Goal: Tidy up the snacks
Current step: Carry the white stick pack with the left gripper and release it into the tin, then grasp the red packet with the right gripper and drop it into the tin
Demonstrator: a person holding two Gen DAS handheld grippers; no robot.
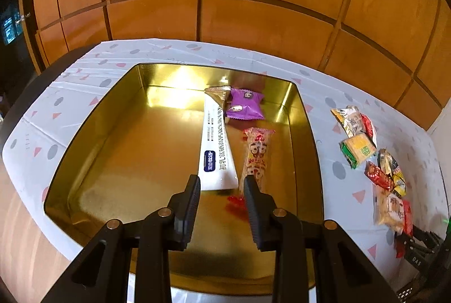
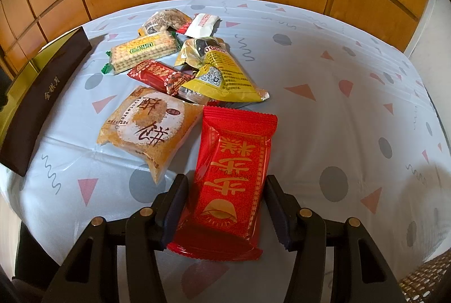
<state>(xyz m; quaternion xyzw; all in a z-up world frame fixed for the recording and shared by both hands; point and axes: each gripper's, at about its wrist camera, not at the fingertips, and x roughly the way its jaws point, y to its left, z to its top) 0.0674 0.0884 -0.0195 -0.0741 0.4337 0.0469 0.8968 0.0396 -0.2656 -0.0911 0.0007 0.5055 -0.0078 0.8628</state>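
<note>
Left gripper (image 1: 221,180) parted, empty, over glossy gold tin (image 1: 118,116) (white sachet (image 1: 215,145), purple pouch (image 1: 245,103), long wrapped roll (image 1: 257,152) inside). Right gripper (image 2: 225,186) straddling crinkly red packet (image 2: 234,176) on patterned tablecloth (image 2: 338,94); grip unclear.

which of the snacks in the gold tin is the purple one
The small purple pillow-shaped packet at the far end of the gold metal tin; the white stick sachet and red-and-white tube snack are long and narrow.

Left claw (image 1: 222,190) pitched steeply downward, jaws parted with a clear gap, nothing between the ribbed pads. Right claw (image 2: 225,190) also angled down, jaws set wider, straddling a red packet (image 2: 231,179); pad contact on its edges not certain.
</note>
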